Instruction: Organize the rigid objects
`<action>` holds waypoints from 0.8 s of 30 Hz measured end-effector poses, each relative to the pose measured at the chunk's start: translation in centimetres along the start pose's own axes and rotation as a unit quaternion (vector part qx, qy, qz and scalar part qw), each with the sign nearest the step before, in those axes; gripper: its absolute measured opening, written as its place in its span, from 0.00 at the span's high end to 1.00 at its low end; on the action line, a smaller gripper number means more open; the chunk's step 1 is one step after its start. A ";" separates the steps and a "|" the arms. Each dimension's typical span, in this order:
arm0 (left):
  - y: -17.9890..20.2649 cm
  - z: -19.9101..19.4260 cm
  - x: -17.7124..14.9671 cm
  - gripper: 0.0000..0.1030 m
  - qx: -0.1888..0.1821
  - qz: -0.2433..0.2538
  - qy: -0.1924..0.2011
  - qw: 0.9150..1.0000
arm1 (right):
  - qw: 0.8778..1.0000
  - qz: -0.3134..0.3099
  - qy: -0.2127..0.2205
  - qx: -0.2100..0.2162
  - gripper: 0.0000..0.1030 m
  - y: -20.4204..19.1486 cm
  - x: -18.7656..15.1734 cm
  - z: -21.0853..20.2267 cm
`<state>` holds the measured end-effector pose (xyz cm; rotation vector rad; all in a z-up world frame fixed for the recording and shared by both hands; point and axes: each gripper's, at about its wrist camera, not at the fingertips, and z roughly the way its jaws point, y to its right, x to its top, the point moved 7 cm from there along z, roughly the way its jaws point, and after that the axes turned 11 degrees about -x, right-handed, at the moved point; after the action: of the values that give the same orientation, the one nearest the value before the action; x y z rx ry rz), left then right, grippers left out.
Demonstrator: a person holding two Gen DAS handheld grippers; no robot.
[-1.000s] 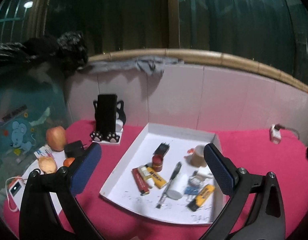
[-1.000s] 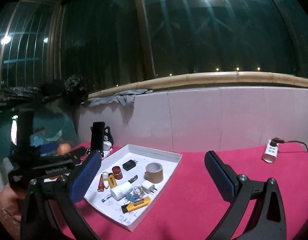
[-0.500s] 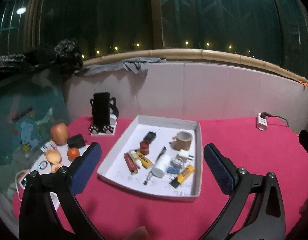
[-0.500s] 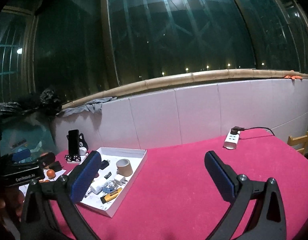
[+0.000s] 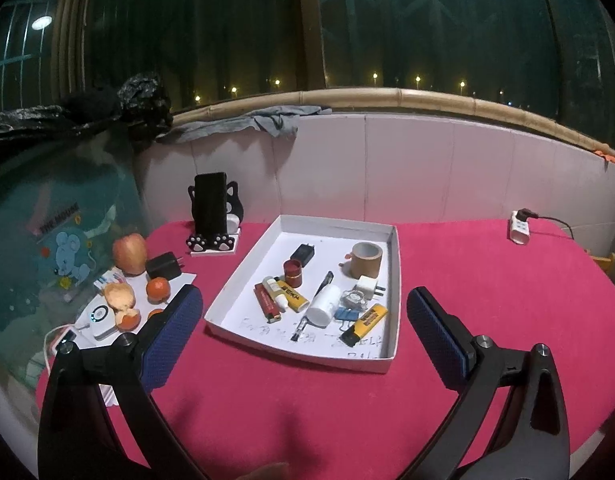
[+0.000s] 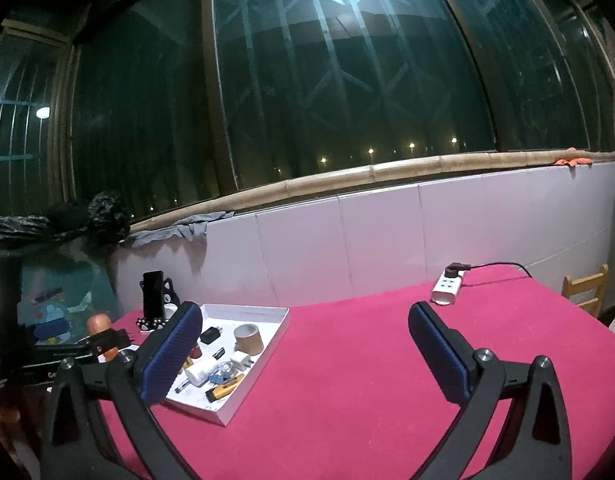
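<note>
A white shallow tray [image 5: 391, 362] lies on the red tablecloth [image 5: 487, 292] and holds several small things: a brown tape roll [image 5: 365, 261], a yellow utility knife [image 5: 365, 319], a white cylinder [image 5: 324, 306], a black pen [image 5: 313, 301], a red lighter [image 5: 266, 303], a black charger [image 5: 302, 253] and a white plug [image 5: 367, 286]. My left gripper [image 5: 303, 312] hangs open in front of the tray, nothing between its fingers. In the right wrist view the tray [image 6: 267, 354] sits at the left, and my right gripper [image 6: 305, 332] stands open over bare cloth.
Left of the tray stand a black phone on a cat-shaped holder [image 5: 212, 213], an apple [image 5: 129, 254], a black adapter [image 5: 163, 266], oranges [image 5: 158, 289] and peel on paper. A white power strip [image 5: 519, 232] with a cable lies at the far right. A tiled wall backs the table.
Both grippers have pulled back and away from the tray, which now looks smaller. The right view has swung right across the cloth. Both stay open.
</note>
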<state>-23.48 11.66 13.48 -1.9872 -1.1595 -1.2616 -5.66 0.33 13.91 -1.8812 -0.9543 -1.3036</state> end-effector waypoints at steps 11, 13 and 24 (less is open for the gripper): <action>-0.7 -2.7 -0.3 0.00 0.010 -0.018 0.010 1.000 | 0.998 -0.021 0.053 -0.005 0.00 0.2 1.4 -3.6; -0.8 -3.2 -0.4 0.00 0.008 -0.021 0.012 1.000 | 0.998 -0.024 0.059 -0.005 0.00 0.2 1.5 -4.1; -0.9 -3.9 -0.4 0.00 0.002 -0.029 0.011 1.000 | 0.998 -0.023 0.059 -0.017 0.00 1.2 1.2 -4.4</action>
<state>-26.17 8.98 14.78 -1.9457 -1.2158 -1.3051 -6.44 -3.77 16.18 -1.7959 -0.9229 -1.4498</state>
